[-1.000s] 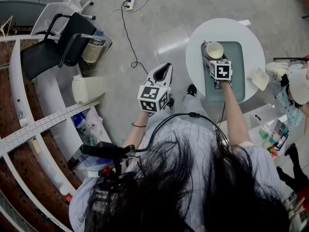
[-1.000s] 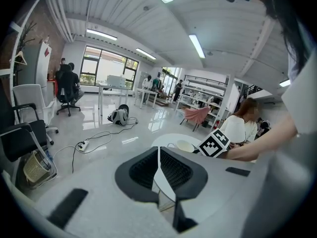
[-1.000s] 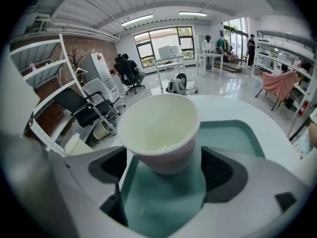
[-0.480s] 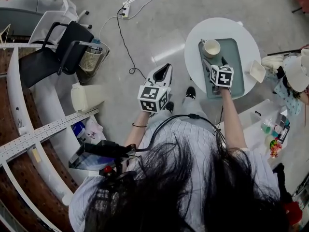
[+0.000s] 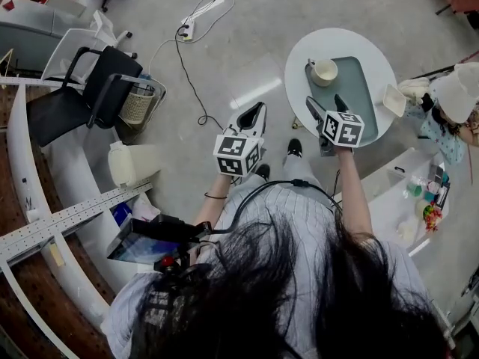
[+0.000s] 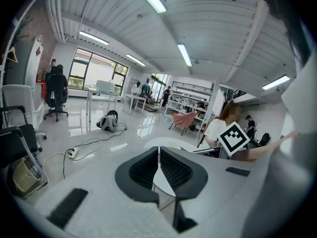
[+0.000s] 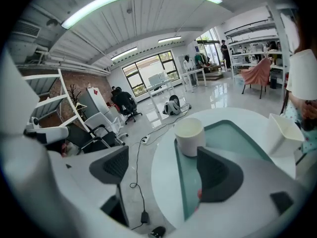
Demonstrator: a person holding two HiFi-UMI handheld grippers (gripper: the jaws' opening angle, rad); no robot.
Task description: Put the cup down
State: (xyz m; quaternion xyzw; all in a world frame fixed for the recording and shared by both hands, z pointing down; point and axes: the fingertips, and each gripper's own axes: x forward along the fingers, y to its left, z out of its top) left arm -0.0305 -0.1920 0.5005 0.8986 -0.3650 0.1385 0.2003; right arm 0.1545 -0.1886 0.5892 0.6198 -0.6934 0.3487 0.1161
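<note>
A cream cup point(image 5: 325, 72) point(image 7: 189, 137) stands upright at the far left corner of the teal tray point(image 5: 358, 96) point(image 7: 233, 138) on the round white table point(image 5: 374, 47). My right gripper point(image 5: 326, 103) point(image 7: 168, 175) hovers open over the tray's near end, well short of the cup, with nothing between its jaws. My left gripper point(image 5: 252, 115) point(image 6: 159, 168) is shut and empty, held over the floor left of the table.
A small white dish point(image 5: 394, 99) point(image 7: 282, 129) sits at the table's right edge. A seated person point(image 5: 455, 99) is beside the table on the right. A black chair point(image 5: 82, 88), a wire bin point(image 5: 139, 103) and a power strip with cable point(image 5: 185, 30) lie to the left.
My right gripper has let go of the cup, which now stands on the tray, and has drawn back toward me. The left gripper has stayed put.
</note>
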